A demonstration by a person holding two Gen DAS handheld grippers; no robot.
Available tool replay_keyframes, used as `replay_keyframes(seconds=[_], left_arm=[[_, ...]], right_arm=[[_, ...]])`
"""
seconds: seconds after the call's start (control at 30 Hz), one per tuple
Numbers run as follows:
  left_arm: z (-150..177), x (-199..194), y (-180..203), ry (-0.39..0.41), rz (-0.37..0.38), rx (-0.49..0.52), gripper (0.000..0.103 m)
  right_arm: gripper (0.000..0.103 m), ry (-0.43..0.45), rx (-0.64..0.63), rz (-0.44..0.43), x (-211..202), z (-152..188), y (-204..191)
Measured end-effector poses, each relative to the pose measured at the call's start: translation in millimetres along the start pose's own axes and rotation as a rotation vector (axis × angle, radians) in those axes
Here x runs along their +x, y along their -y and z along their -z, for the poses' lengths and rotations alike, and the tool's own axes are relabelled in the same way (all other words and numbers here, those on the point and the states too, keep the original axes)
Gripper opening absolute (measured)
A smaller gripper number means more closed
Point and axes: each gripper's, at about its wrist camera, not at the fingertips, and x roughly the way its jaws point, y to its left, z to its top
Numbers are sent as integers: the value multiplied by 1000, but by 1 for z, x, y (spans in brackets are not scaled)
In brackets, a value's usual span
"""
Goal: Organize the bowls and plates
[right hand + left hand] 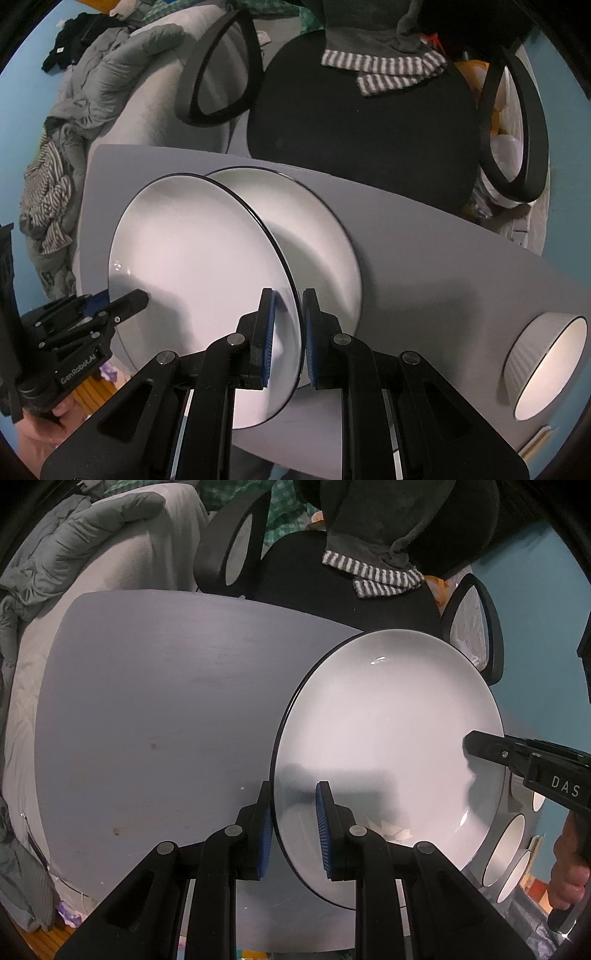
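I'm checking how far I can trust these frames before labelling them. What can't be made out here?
- Lower plate, right wrist view: mostly covered by the held plate; whether they touch is unclear.
- Left gripper, left wrist view: the plate rim sits between the fingers, but contact on the right pad isn't clear.
- Bowls, left wrist view: partly hidden behind the plate and right gripper; count uncertain.
- Ribbed bowl, right wrist view: its contents can't be seen.

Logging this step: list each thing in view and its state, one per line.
Top plate: lifted, tilted, gripped at opposite rims.
Lower plate: flat on the table.
Bowl: on the table, apart.
Left gripper: shut on the plate rim.
Right gripper: shut on the plate rim.
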Motion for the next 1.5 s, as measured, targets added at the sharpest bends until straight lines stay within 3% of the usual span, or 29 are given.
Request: replay_keyframes(seconds=[0.7,0.8,0.97,1.03,1.07,1.17,1.37,1.5], left_arm=[[-5,23,18,-26,-67,-14,21],[-6,23,18,-27,-76,-16,21],[-6,21,19,-26,-79,-10,22],[-5,20,21,-22,-68,-14,28],[-5,18,22,-17,-56,-15,33],[-4,16,28,0,-66,-6,39],[-3,13,33,3,-64,2,41],[0,6,37,24,-69,18,52]], right_arm=[[16,-53,16,-12,14,-10,20],[22,-67,40,-23,15,-12,20],[41,-77,69,-32,15,-13,15],[56,-85,98,-55,15,-14,14],[59,-91,123,-64,15,-14,14],[60,-100,145,-39,13,-15,12],[63,-78,142,-6,4,-12,8],[64,-49,144,58,-1,-8,8]])
